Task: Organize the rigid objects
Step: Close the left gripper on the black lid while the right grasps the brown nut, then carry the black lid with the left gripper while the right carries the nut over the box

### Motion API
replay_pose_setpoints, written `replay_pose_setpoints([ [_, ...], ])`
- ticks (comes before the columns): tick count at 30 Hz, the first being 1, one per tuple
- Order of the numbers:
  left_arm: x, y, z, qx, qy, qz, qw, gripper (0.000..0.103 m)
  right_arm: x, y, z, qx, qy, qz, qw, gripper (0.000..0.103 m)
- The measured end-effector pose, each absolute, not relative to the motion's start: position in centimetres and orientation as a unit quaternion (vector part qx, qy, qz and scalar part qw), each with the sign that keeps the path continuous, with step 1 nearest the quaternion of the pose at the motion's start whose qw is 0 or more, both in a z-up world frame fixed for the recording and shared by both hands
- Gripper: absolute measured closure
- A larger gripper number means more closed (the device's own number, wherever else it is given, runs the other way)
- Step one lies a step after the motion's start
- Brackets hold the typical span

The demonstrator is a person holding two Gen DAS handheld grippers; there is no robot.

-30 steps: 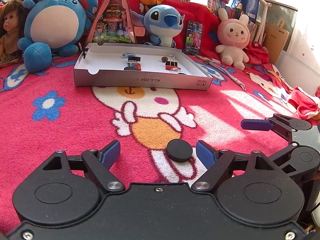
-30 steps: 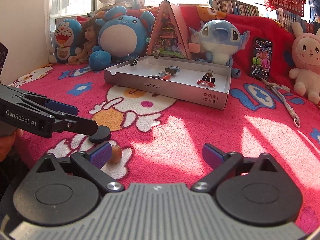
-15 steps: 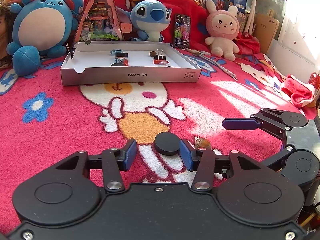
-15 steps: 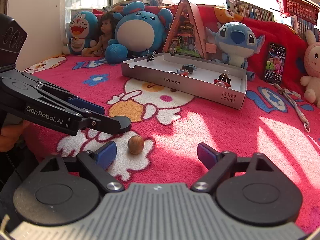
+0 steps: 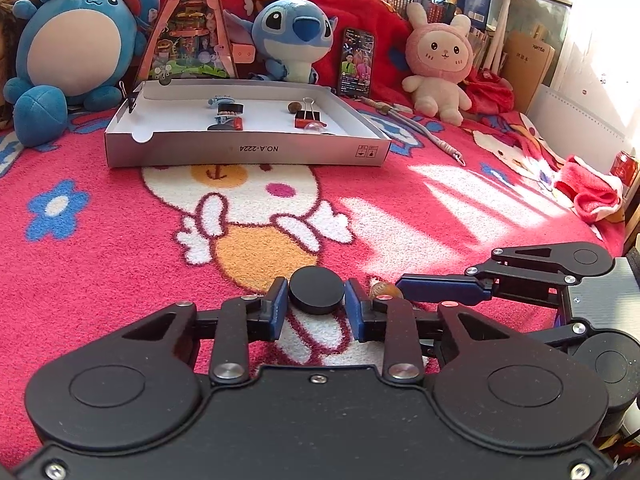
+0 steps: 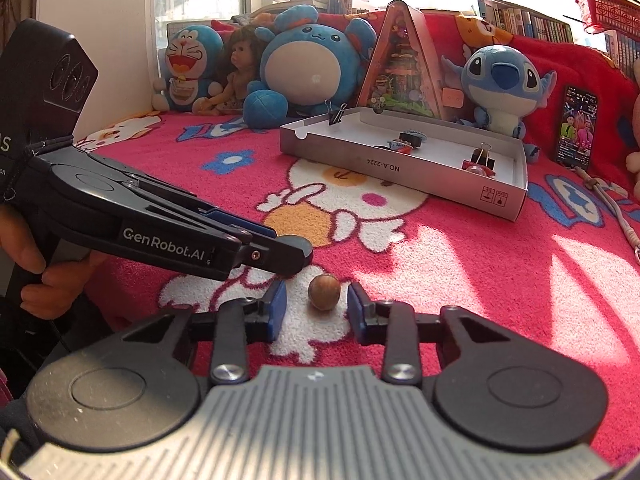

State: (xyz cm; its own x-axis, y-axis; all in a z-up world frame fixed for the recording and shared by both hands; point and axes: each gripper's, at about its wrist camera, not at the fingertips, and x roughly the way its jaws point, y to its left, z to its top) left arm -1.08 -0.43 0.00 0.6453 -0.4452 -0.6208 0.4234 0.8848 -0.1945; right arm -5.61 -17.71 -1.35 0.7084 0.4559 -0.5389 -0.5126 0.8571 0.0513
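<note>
jaws of the left gripper (image 5: 316, 312) pinch the disc (image 5: 317, 290) by its rim; right gripper (image 6: 316, 314) spread around the nut (image 6: 324, 297), small, hard, likely to roll.

1. Near, on the blanket (image 5: 100, 264): disc (image 5: 317, 289) between the left gripper's (image 5: 316, 307) fingers, nut (image 6: 324, 297) just right of it, between the right gripper's (image 6: 316, 308) fingers.
2. Farther back, on the same blanket: shallow box (image 5: 248, 151) with binder clip (image 5: 309, 117) and other small items inside.
3. Behind the box: plush toys, with phone (image 5: 357, 62) to the right, leaning upright.
4. Right of the box: cord (image 5: 424, 128) lying on the blanket.
</note>
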Motion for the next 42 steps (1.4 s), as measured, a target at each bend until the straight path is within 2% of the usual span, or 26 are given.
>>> replay_pose_setpoints([
  [6, -0.9, -0.5, 0.0, -0.023, 0.346, -0.237, 0.908, 0.073, -5.5, -17.7, -1.5, -0.051, 0.278, 0.255, 0.925, 0.070],
  [10, -1.0, -0.6, 0.1, -0.018, 0.344, -0.237, 0.908, 0.073, -5.6, -17.8, -1.4, -0.046, 0.268, 0.236, 0.933, 0.081],
  [16, -0.8, -0.3, 0.1, -0.023, 0.344, -0.226, 0.911, 0.073, -5.4, -18.7, -0.8, -0.032, 0.246, 0.200, 0.948, 0.082],
  [42, 4.1, -0.6, 2.3, -0.024, 0.334, -0.145, 0.931, 0.074, -0.1, -20.2, 0.1, 0.025, 0.257, 0.117, 0.959, 0.082],
])
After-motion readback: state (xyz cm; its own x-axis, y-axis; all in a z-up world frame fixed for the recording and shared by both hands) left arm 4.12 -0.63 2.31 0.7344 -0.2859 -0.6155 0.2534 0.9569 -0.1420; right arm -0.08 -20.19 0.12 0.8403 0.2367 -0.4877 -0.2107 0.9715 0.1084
